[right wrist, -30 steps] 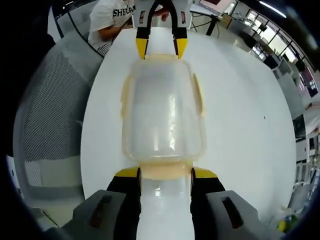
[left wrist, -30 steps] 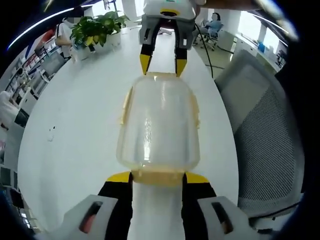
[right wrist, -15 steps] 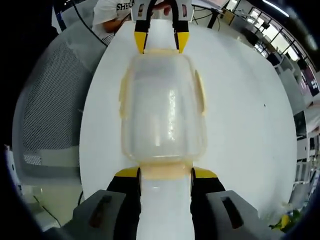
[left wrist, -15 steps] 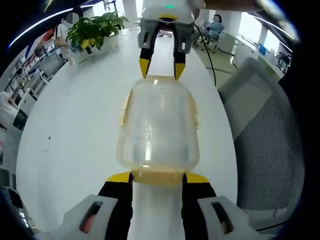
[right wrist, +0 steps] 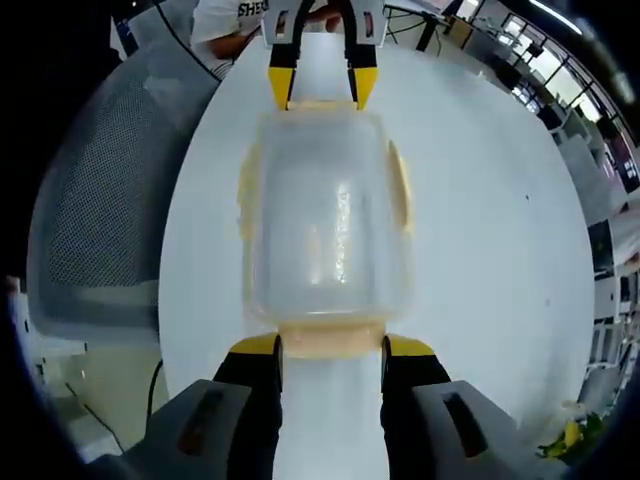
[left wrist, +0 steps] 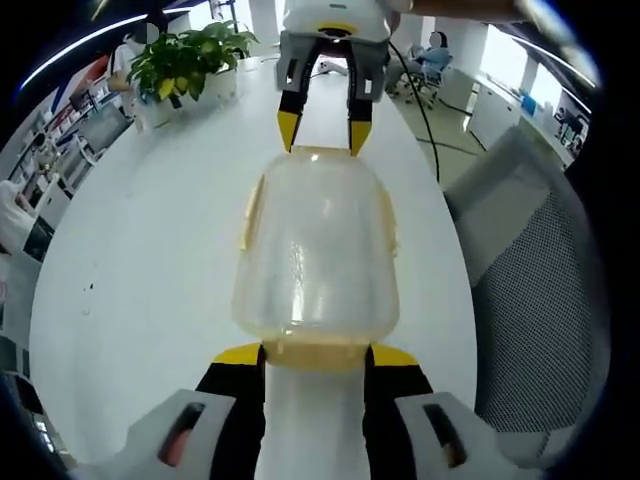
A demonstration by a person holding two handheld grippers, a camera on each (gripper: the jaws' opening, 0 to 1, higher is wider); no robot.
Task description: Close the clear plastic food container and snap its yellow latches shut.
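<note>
Clear container (left wrist: 316,245) sits lid-on near the middle of the white surface (left wrist: 150,250), long axis running between the two grippers. In the left gripper view, the left gripper (left wrist: 316,356) rises from the bottom edge, jaws spread, their yellow tips flanking the pale yellow latch (left wrist: 316,354) at the near end of the container. Tips lie just beside that latch; whether they touch it I cannot tell. At the far end, the right gripper (left wrist: 321,135) points back toward the camera, jaws also spread, tips at the container's far edge.

The right gripper view gives the mirror arrangement: the right gripper (right wrist: 332,346) comes up from the bottom, jaws apart on either side of the near latch (right wrist: 332,340), container (right wrist: 325,215) stretching away from it, the left gripper (right wrist: 320,88) at the far end with tips spread at the rim. Yellow side latches (right wrist: 399,185) lie along both long sides of the lid, close against the wall. Container looks empty; glare streaks on the lid.

A grey mesh chair (left wrist: 540,290) stands beside the surface. A potted green plant (left wrist: 185,60) sits at the far end of the surface in the left gripper view. A person in a white shirt (right wrist: 225,20) is behind the left gripper in the right gripper view.
</note>
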